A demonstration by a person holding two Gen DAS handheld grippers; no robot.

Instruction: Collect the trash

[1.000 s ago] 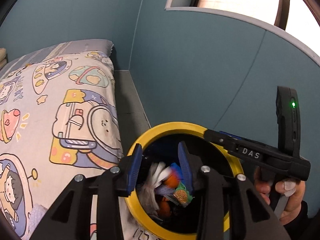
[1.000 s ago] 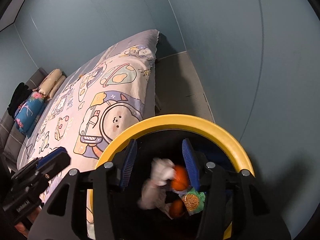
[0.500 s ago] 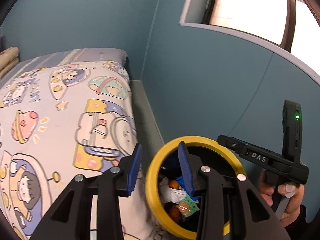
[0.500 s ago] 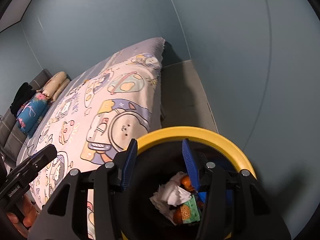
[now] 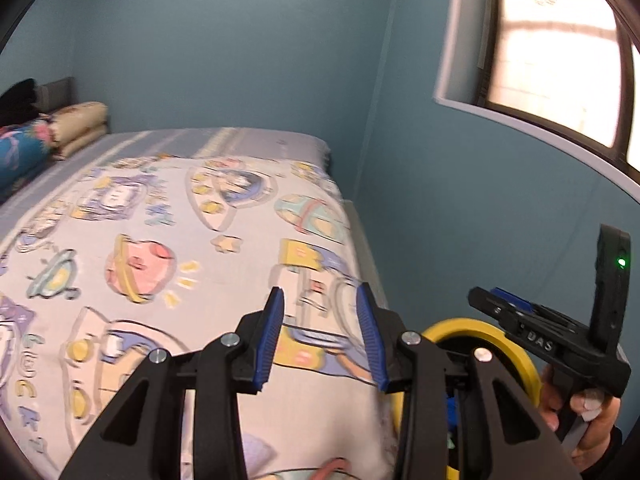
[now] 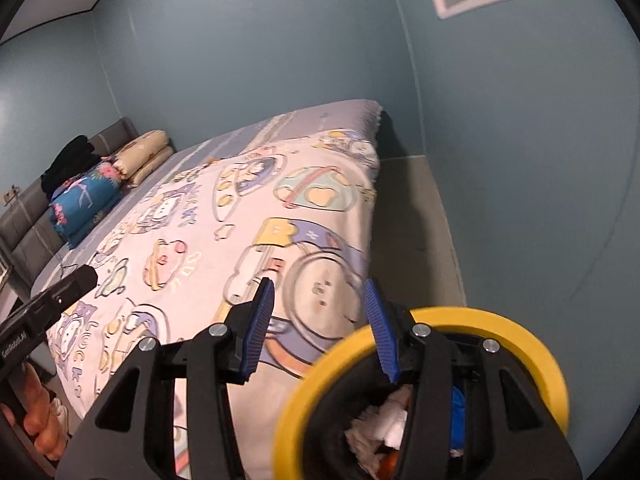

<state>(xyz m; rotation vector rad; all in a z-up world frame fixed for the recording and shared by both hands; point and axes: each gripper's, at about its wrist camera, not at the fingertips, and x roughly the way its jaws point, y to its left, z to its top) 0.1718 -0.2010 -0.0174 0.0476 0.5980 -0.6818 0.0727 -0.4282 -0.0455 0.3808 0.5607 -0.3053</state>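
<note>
My left tongs (image 5: 320, 336) stand partly apart with nothing between the blue pads, and my right tongs (image 6: 320, 328) are the same, gripping nothing. Below and right of the right tongs sits the round black bin with a yellow rim (image 6: 536, 344), beside the bed with the pale cartoon-print cover (image 6: 240, 208). Inside the bin I see crumpled white paper (image 6: 384, 424), something blue (image 6: 458, 412) and an orange scrap (image 6: 390, 462). From the left tongs, the bin's rim shows low right, behind the right finger.

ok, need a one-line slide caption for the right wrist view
Right gripper, open and empty, above yellow-rimmed trash bin beside cartoon-print bed.
</note>
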